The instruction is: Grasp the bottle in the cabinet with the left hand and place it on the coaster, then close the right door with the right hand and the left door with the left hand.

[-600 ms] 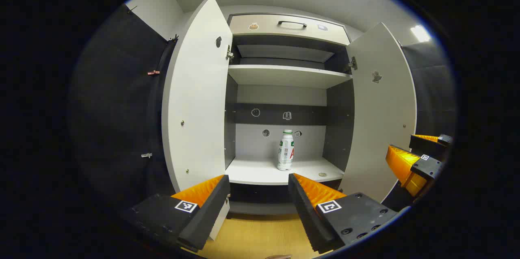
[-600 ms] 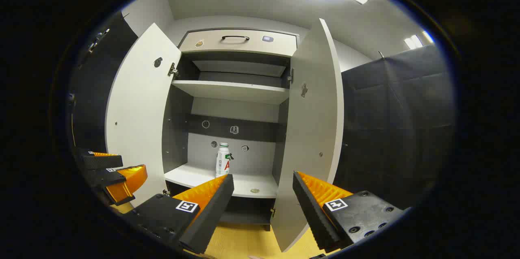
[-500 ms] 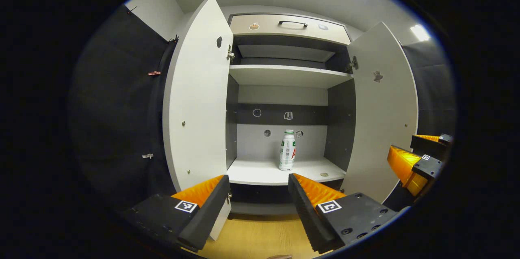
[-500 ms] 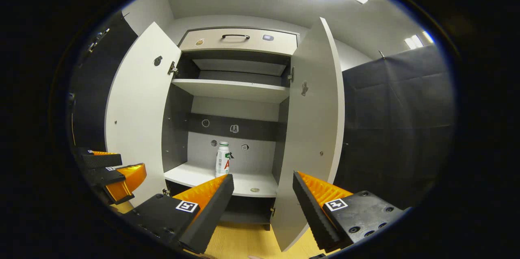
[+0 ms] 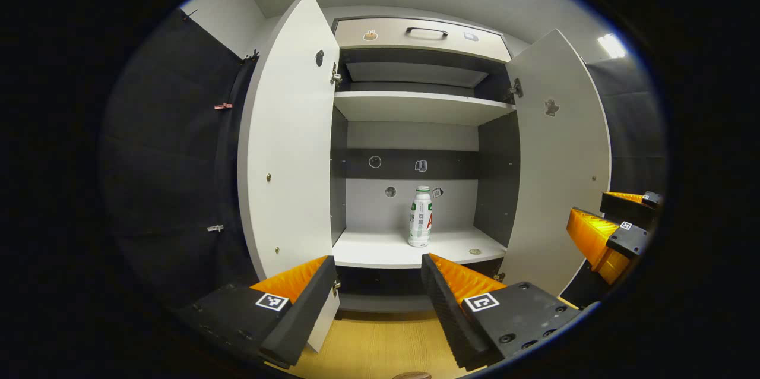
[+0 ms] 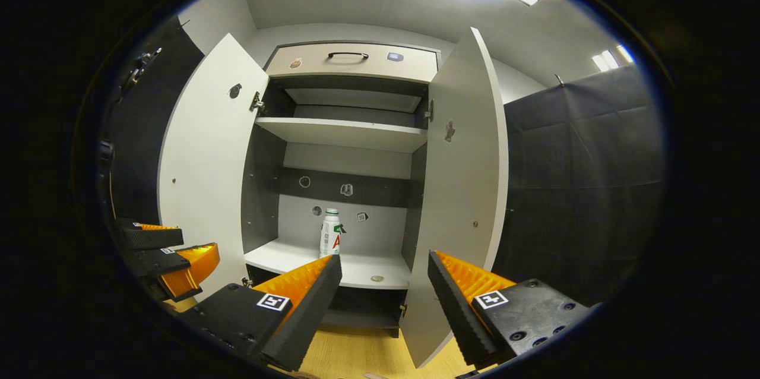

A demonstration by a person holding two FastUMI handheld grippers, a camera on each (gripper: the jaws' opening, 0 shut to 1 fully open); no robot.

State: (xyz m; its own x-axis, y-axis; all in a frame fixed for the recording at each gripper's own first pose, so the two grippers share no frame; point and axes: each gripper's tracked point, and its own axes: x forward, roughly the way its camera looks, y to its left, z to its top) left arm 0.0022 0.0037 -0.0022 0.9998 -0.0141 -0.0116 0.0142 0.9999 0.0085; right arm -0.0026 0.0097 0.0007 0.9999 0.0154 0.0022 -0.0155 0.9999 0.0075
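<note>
Left gripper view first: left gripper (image 5: 377,287) spread wide, nothing between the fingers, lined up on the open cabinet and well short of it. Straight ahead past the fingertips, the lower shelf (image 5: 380,253); on it, upright toward the back wall, the white plastic bottle (image 5: 420,224) with a printed label, untouched. Just right of it near the shelf's front edge, a small round disc (image 5: 474,252), probably the coaster, too small to be sure. Flanking the opening, left door (image 5: 288,147) and right door (image 5: 558,159), both swung out wide. Above, an upper shelf (image 5: 415,107) and a drawer front with a dark handle (image 5: 426,30). Off at the right edge, the right gripper (image 5: 611,221), also parted.

Over to the right gripper view: right gripper (image 6: 385,284) wide as well, holding nothing, hanging near the right door's (image 6: 463,189) edge. Bottle (image 6: 330,233) and disc (image 6: 376,278) on the shelf again; left gripper (image 6: 157,248) low at the left.

Reading of the task: reach not yet made, everything still ahead. Risks from here: a tall, narrow bottle, easily toppled by one finger landing before the other; a high grip near the cap, likely to let it swing. Tiny target for the set-down, so an off-centre landing and a tipped bottle quite possible. Doors closing onto a bottle left near the front edge, another worry.
</note>
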